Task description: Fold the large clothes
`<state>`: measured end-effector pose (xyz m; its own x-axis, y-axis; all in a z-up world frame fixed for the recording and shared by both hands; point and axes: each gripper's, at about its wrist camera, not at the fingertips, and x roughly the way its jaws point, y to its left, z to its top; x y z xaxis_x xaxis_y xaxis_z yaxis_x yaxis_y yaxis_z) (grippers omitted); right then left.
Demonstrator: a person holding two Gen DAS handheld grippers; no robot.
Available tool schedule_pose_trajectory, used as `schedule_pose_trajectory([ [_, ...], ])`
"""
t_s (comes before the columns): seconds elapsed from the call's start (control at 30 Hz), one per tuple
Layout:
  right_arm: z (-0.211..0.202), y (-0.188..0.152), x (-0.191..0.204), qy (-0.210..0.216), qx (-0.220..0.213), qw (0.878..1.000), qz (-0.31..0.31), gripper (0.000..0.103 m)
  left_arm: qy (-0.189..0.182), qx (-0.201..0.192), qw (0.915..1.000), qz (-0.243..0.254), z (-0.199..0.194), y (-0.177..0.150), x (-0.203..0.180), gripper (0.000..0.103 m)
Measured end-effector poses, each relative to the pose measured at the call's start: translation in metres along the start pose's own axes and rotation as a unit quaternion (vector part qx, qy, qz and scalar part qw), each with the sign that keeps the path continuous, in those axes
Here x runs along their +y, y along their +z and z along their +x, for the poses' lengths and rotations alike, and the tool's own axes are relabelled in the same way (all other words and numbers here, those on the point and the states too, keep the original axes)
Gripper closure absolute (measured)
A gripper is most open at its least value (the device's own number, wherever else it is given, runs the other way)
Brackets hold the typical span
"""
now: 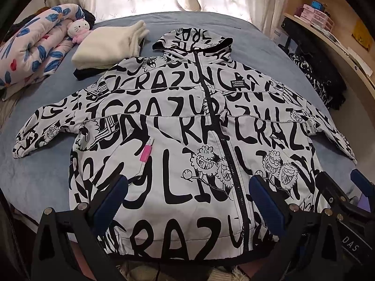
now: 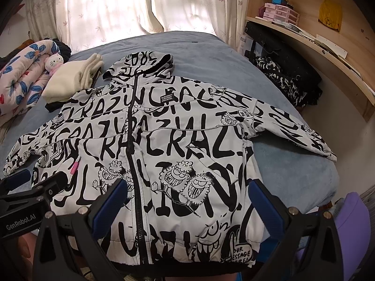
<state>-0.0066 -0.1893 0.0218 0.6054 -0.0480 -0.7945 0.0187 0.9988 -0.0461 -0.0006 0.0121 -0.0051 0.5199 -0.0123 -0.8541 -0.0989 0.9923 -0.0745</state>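
A white hooded jacket (image 1: 187, 126) covered with black lettering and cartoon faces lies flat on a blue bed (image 1: 35, 175), front side up, the black zipper (image 1: 232, 164) closed, both sleeves spread out to the sides and the hood at the far end. Its hem is the nearest part to both grippers. A small pink tag (image 1: 145, 152) sits on the chest, ahead of the left gripper's left finger.

The left gripper (image 1: 188, 187) hovers above the lower part of the jacket with its jaws wide apart, holding nothing. The right gripper (image 2: 186, 190) is just beside it on the right, also spread wide and empty, over the hem area to the right of the zipper.

Beyond the jacket, far to the left, lie a folded cream garment (image 1: 107, 44), a plush cat toy (image 1: 78, 29) and a floral quilt (image 1: 32, 49). Far right stands a wooden shelf (image 2: 304, 23), with a black patterned cloth (image 2: 281, 82) below it. Curtains (image 2: 105, 7) hang behind the bed.
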Motion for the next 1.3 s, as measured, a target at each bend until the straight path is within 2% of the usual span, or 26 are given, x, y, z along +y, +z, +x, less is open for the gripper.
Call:
schedule_pose_trajectory([
  [0.53, -0.003, -0.005, -0.009, -0.003, -0.005, 1.0, 0.005, 0.0, 0.006, 0.001, 1.0, 0.004, 0.0, -0.012, 0.001, 0.001],
  [0.9, -0.006, -0.007, -0.009, 0.0, -0.006, 1.0, 0.006, 0.0, 0.006, 0.0, 0.9997, 0.025, -0.011, -0.009, -0.008, 0.001],
  [1.3, -0.005, -0.007, -0.007, 0.006, -0.005, 1.0, 0.005, 0.0, 0.012, 0.008, 0.9996, 0.024, -0.008, -0.005, -0.006, 0.001],
])
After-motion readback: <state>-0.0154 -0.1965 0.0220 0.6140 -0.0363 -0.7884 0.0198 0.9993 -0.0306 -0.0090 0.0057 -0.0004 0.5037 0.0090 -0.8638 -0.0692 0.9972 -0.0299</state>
